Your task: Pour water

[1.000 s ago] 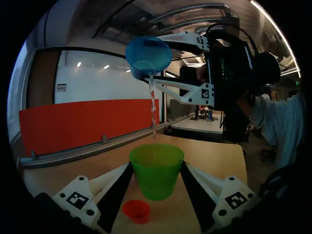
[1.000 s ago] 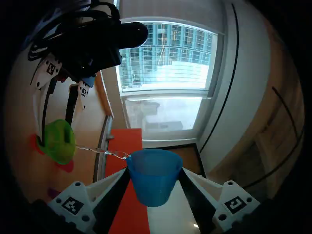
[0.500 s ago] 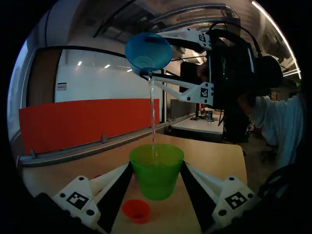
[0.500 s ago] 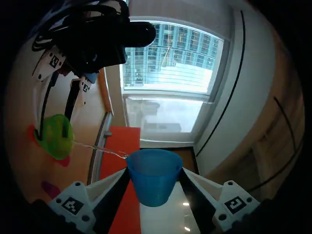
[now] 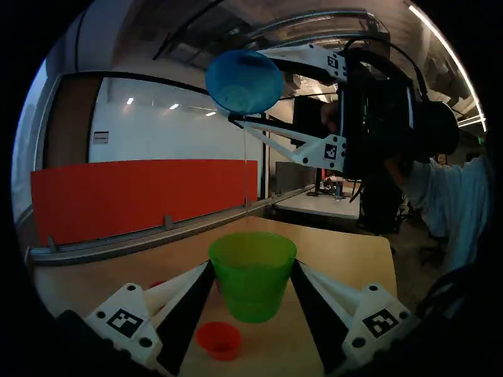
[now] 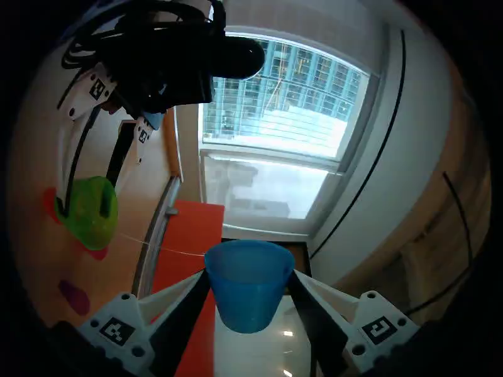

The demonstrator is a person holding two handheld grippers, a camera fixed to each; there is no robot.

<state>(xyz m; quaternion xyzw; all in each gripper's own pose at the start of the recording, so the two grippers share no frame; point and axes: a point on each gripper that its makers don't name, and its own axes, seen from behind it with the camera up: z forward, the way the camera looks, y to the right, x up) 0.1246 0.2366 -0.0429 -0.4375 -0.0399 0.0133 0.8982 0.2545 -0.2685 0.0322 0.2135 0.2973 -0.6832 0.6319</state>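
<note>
In the left gripper view my left gripper [image 5: 253,276] is shut on a green cup [image 5: 252,274], held upright just above the wooden table [image 5: 339,251]. High above it the right gripper [image 5: 251,94] holds a blue cup [image 5: 244,81] tipped mouth-down toward the green one, and a hair-thin thread of water [image 5: 245,169] falls from its rim. The right gripper view has my right gripper [image 6: 249,290] shut on the blue cup [image 6: 249,290]. From there the green cup [image 6: 91,212] sits at the left between the left gripper's fingers [image 6: 75,163], joined to the blue rim by the faint water thread [image 6: 157,242].
A small red cup [image 5: 217,340] stands on the table under the left gripper. An orange wall panel [image 5: 138,191] and a rail run behind the table. A person's sleeve [image 5: 449,201] is at the right. A large window [image 6: 276,125] lies beyond the blue cup.
The blue cup has tipped further over and risen slightly. The stream has thinned from a solid flow to a bare thread. The green cup has stayed in place.
</note>
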